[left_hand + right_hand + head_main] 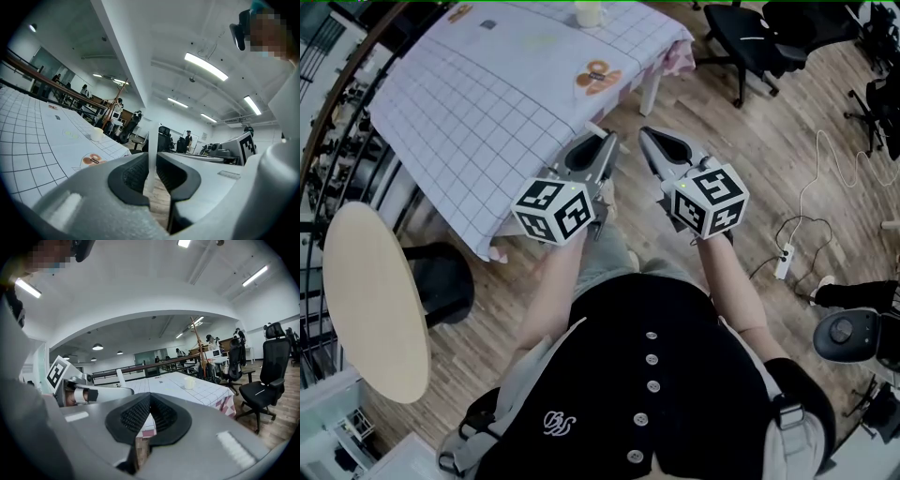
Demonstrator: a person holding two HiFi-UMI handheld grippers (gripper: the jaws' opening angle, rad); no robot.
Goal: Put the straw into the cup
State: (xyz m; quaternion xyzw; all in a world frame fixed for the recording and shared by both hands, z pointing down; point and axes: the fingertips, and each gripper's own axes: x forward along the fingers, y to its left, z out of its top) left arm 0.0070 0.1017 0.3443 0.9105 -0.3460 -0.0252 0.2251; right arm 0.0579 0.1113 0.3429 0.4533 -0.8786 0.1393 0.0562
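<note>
A thin white straw (152, 143) stands upright between the jaws of my left gripper (152, 158), which is shut on it. In the head view the left gripper (606, 143) is just off the near corner of the table with the checked cloth (487, 94), the straw tip (594, 128) poking out of it. The small white cup (590, 13) stands at the table's far edge, well ahead of both grippers, and it also shows as the cup (96, 133) and the cup (189, 383). My right gripper (646, 135) hovers beside the left one over the floor. Its jaws (149, 397) are shut with nothing between them.
A round brown-and-white print (598, 77) lies on the cloth near the table's right edge. Black office chairs (750, 37) stand at the upper right. A round beige table (370, 300) is at the left beside a railing. A power strip with cable (784, 261) lies on the wooden floor.
</note>
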